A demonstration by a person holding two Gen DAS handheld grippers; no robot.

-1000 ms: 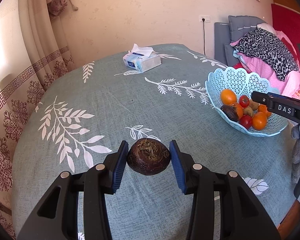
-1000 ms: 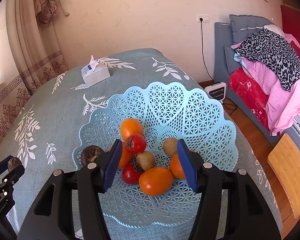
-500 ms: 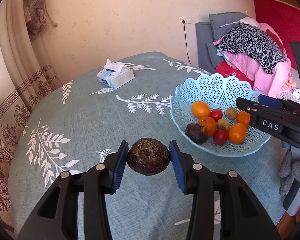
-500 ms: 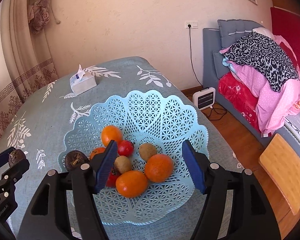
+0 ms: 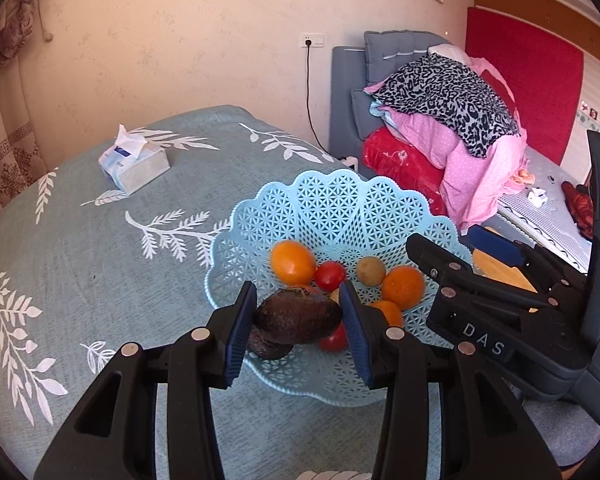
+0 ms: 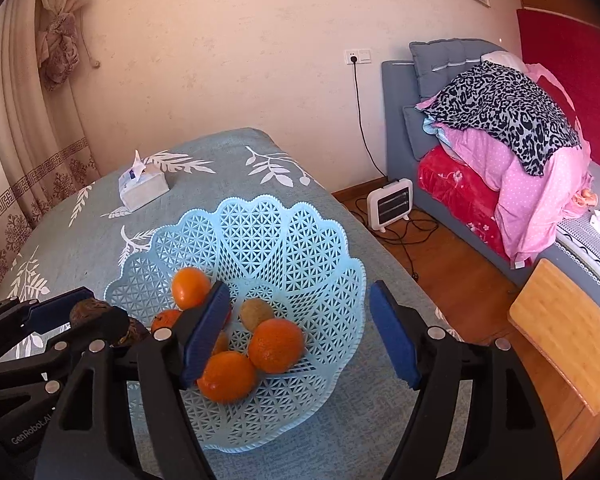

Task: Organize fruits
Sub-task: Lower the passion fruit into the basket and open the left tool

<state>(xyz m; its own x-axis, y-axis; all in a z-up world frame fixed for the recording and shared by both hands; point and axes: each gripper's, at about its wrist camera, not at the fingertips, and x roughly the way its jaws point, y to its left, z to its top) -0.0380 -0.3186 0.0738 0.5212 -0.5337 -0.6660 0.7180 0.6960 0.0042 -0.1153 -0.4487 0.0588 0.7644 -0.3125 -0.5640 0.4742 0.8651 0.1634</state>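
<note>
Fruit is filling my blue basket (image 5: 340, 208): I am counting four oranges (image 6: 275, 345), two red tomatoes (image 5: 330, 275), one kiwi (image 6: 256, 313) and one dark wrinkled fruit (image 5: 269, 349) near the front rim. My left gripper (image 5: 298, 322) is pinching a second dark brown fruit (image 5: 298, 318), rough-skinned and oval, just above the basket's near edge. My right gripper (image 6: 300, 336) is hanging spread wide over the basket, holding nothing.

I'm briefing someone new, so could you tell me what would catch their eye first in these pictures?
First, the dark brown fruit clamped in the left gripper, held over the near rim of the pale blue lattice basket. Next, the bright oranges and tomatoes piled inside it, with the open right gripper above.
</note>
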